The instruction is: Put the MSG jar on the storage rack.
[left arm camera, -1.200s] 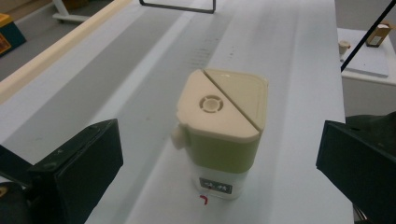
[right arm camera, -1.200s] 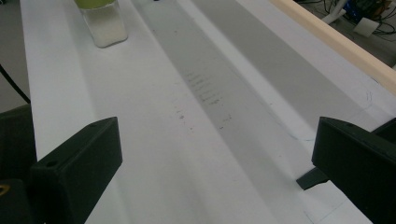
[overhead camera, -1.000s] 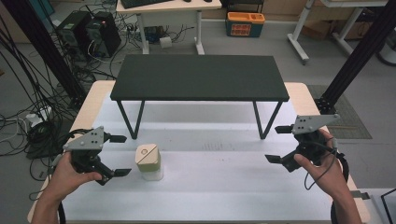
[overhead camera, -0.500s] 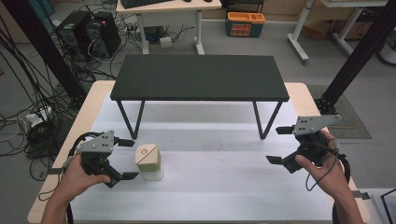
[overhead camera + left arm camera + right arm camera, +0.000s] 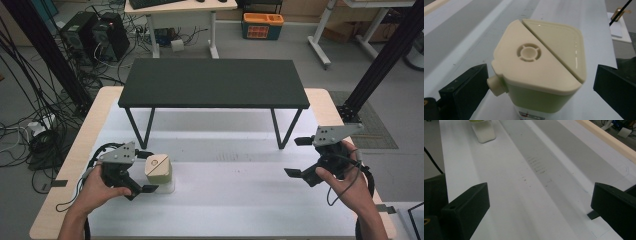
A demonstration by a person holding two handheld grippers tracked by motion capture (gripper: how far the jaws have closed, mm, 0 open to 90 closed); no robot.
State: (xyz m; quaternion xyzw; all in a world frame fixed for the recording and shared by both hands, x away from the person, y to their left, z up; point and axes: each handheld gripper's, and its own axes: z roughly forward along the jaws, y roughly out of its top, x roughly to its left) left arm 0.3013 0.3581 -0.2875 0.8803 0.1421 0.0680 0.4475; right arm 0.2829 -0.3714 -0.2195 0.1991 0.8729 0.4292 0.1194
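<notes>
A small square container (image 5: 159, 169) with a cream lid and pale green body stands on the white table top (image 5: 235, 195) at the front left. In the left gripper view the container (image 5: 536, 67) stands upright between the two black jaws, with a gap on each side. My left gripper (image 5: 151, 172) (image 5: 541, 82) is open around it and does not touch it. My right gripper (image 5: 299, 157) (image 5: 539, 202) hovers open over bare table at the front right, nothing between its jaws. The right gripper view catches the container's clear base (image 5: 483, 130) far off.
A low black shelf on thin legs (image 5: 215, 82) spans the back half of the table. The wooden table edge (image 5: 75, 150) runs along the left side. Beyond the table are desks, computers, cables and an orange box (image 5: 262, 24) on the floor.
My left gripper has moved right, up to the container, and its jaws now stand on either side of it. The right gripper has hardly moved.
</notes>
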